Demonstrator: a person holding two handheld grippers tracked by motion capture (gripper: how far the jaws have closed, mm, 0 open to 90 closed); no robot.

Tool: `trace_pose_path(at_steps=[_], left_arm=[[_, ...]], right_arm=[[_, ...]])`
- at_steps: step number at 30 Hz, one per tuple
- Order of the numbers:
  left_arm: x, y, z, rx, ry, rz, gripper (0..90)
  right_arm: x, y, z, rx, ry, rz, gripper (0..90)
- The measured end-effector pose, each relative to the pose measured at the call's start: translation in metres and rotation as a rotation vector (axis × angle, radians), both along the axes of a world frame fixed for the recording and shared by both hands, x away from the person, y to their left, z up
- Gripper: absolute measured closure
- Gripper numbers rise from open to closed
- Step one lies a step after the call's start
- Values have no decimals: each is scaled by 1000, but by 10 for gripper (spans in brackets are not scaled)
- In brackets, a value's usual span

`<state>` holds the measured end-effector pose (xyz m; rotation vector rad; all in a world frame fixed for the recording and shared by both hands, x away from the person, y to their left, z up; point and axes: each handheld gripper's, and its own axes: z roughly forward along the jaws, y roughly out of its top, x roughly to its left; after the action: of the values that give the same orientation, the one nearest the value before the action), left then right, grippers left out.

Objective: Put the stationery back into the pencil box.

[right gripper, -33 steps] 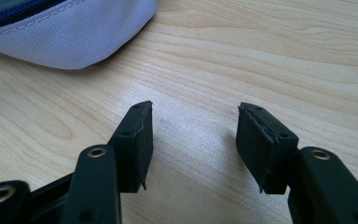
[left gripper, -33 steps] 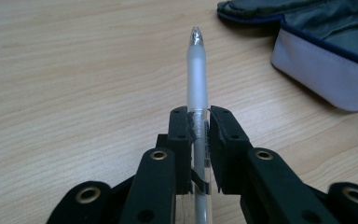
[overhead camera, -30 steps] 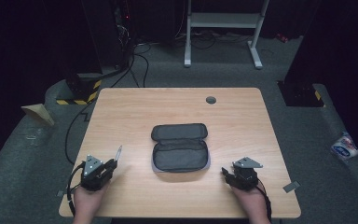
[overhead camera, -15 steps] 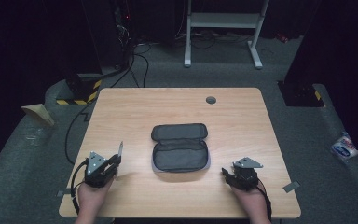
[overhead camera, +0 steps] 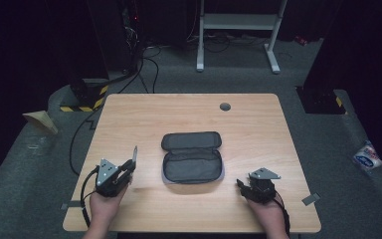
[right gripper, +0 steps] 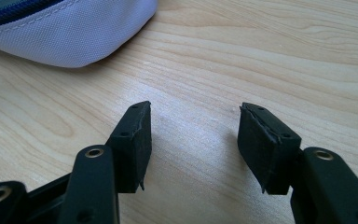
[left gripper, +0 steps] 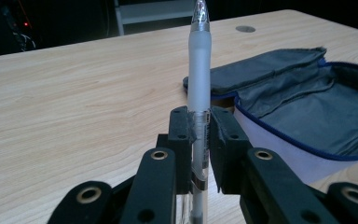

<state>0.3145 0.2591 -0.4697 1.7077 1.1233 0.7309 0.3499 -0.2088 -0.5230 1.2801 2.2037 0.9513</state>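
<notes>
Left tongs (left gripper: 198, 128) clamped on a frosted pen (left gripper: 199, 74), gripped low on the barrel so that most of its length stands past the jaws, tip pointing up and away. In the high view, same left tongs (overhead camera: 127, 167) near the front left of the tabletop (overhead camera: 129, 114), pen (overhead camera: 135, 154) slanting above them, just left of the open pencil case (overhead camera: 191, 158). Likely step: carrying the pen across and laying it into the case. Best done by keeping the clamp firm, swinging rightward above the near rim rather than dragging across it, tipping the pen down to lie along the case's long axis, and releasing only once it rests on the lining. Risk of the long free end catching the blue-trimmed edge (left gripper: 279, 140) or pivoting in the jaws. Right tongs (right gripper: 193, 140) parted with nothing between them, resting low over bare wood beside a pale corner of the case (right gripper: 74, 37); right tongs (overhead camera: 251, 188) well placed to steady the case. Case (left gripper: 307, 102) unzipped, lid folded back, dark grey lining showing, nothing visible inside.
</notes>
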Motion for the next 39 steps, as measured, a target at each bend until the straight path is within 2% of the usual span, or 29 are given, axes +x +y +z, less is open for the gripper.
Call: trace_pose_path(at_steps=[2, 7, 14, 17, 20, 27, 33, 39], left_arm=[[0, -1, 4, -12, -3, -13, 792], [-2, -6, 14, 1, -30, -30, 792], [5, -11, 18, -3, -36, -39, 792], [8, -14, 20, -19, -33, -43, 792], [11, -20, 23, -5, -37, -60, 792], [17, -36, 32, -18, -43, -107, 792], [25, -50, 39, -10, -48, -147, 792], [33, -69, 43, 32, -51, -191, 792]], right_arm=[[0, 0, 0, -1, -1, 0, 445], [0, 0, 0, 0, 2, 0, 443], [1, 0, 0, 1, 4, -1, 443], [1, 0, 0, 2, 5, -1, 443], [1, 0, 0, 2, 4, -2, 443], [1, 1, 0, 1, 3, -3, 443], [1, 0, 0, 0, 2, -2, 443], [1, 1, 0, 2, 4, -3, 443]])
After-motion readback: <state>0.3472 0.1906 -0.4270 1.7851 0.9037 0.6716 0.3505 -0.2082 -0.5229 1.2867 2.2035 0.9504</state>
